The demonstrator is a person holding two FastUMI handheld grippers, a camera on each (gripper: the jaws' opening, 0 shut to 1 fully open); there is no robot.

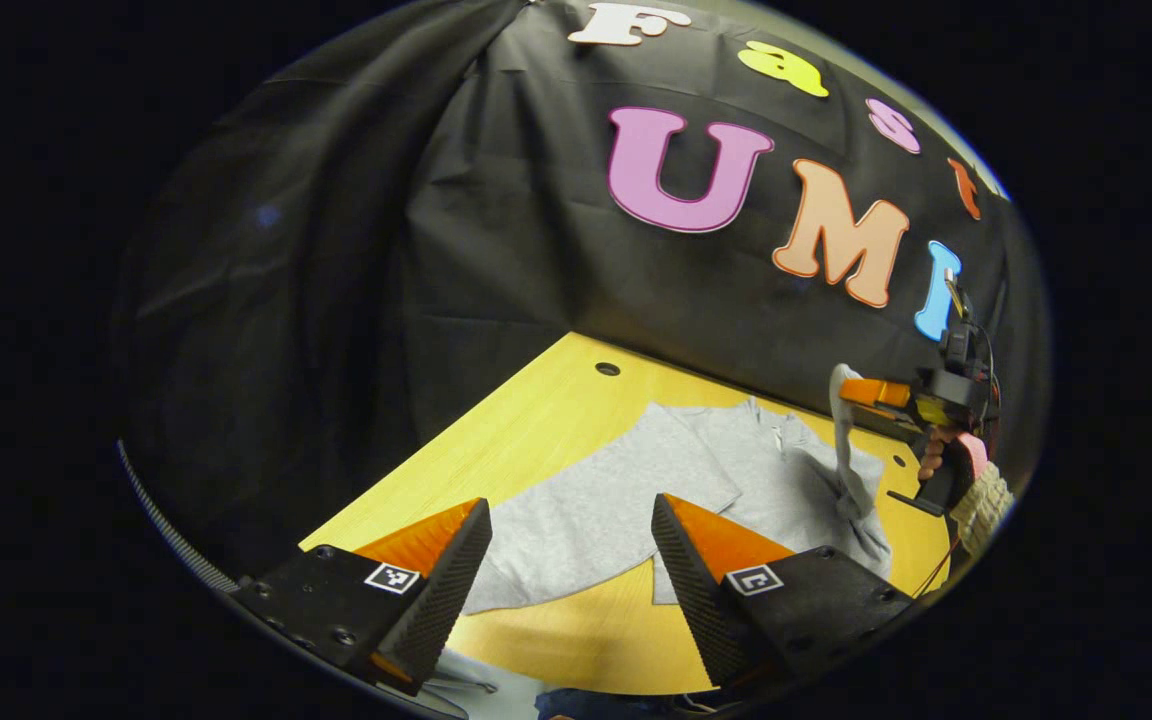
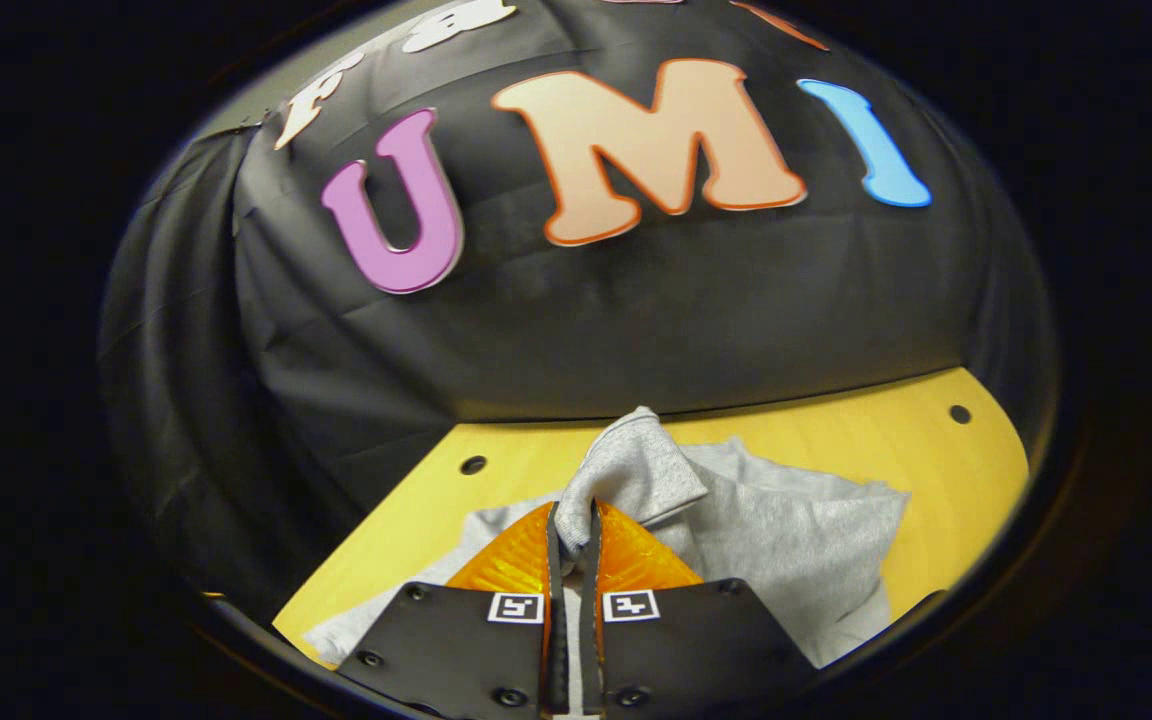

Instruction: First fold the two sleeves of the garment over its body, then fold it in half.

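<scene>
Sleeves first, and one looks done: in the left gripper view the left sleeve (image 1: 626,470) lies flat across the grey shirt (image 1: 576,520) on the yellow table (image 1: 536,420). The left gripper (image 1: 571,570) hangs over the near hem, fingers wide apart, holding nothing. Further right, the right gripper (image 2: 572,545) is pinched tight on the right sleeve (image 2: 636,470), its cuff lifted clear of the shirt. By the look of it the second sleeve fold is in hand; next it needs carrying across the body and letting go flat.
</scene>
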